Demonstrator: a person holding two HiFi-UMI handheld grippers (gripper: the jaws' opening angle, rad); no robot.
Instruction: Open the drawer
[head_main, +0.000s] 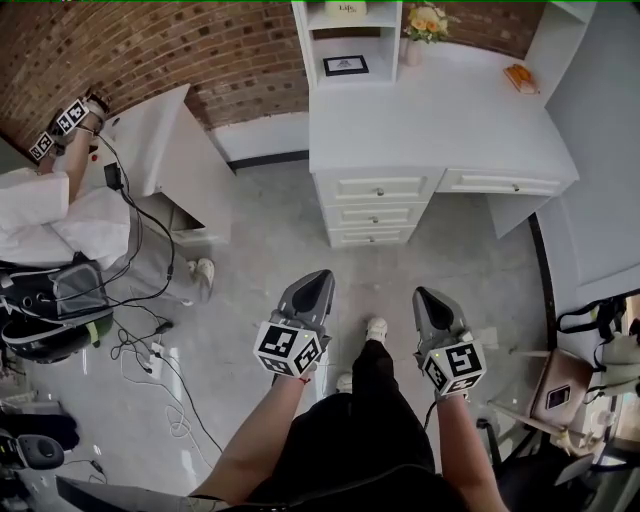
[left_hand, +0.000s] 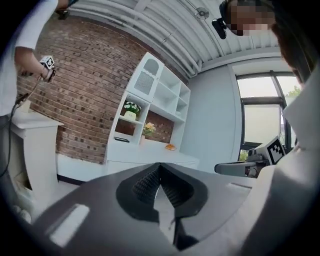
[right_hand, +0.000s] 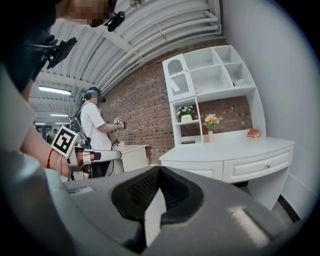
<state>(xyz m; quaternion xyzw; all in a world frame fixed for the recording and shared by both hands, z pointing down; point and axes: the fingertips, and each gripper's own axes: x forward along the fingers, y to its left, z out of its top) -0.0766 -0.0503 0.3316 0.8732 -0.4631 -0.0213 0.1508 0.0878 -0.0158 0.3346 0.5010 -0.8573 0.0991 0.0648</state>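
A white desk stands ahead against the brick wall. Under its top is a stack of three shut drawers, each with a small knob, and a wide shut drawer to their right. That wide drawer also shows in the right gripper view. My left gripper and right gripper hang side by side over the grey floor, well short of the desk and pointing at it. Both have their jaws together with nothing between them, as the left gripper and right gripper show in their own views.
A vase of flowers, a framed picture and an orange object sit on the desk. Another person with grippers works at a white cabinet on the left. Cables trail on the floor; a stool stands at right.
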